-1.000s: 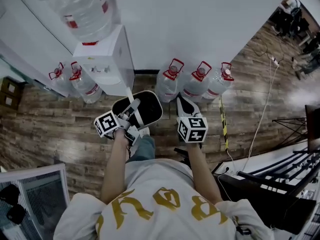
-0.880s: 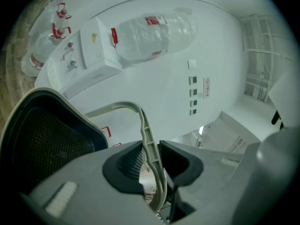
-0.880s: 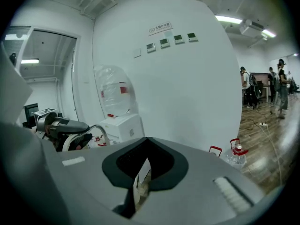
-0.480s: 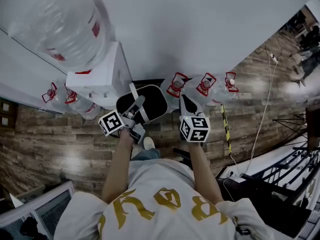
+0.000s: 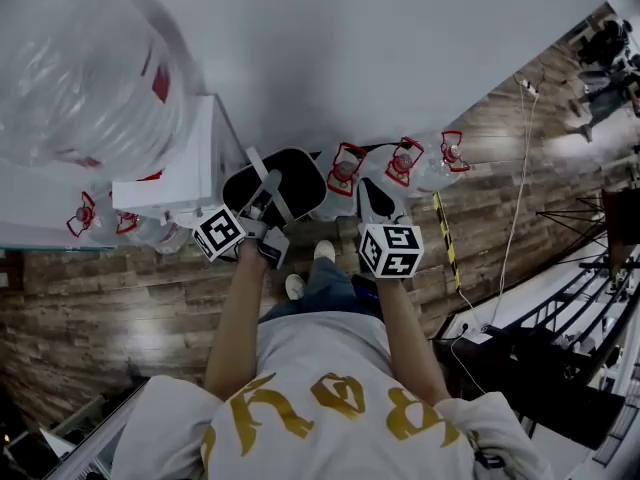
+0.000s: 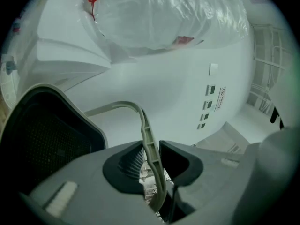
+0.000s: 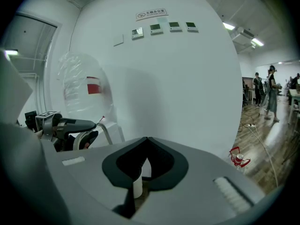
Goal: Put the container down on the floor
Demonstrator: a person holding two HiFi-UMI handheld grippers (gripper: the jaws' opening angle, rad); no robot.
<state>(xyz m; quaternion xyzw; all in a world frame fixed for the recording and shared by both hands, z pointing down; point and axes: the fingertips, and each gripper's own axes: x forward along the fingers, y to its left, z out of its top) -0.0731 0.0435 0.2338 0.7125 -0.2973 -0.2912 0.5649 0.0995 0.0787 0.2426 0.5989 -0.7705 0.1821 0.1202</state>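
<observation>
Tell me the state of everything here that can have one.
Left hand-held gripper: shut on the container's grey handle.
Black oval plastic container: hanging from that handle, not yet on the floor.
Right hand-held gripper: shut, holding nothing.
Large clear water jug: inverted on the white dispenser.
Red-capped clear bottles: upright, capped.

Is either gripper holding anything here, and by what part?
The left gripper is clamped on the thin grey bail handle of the black plastic container. The right gripper is shut, empty.
</observation>
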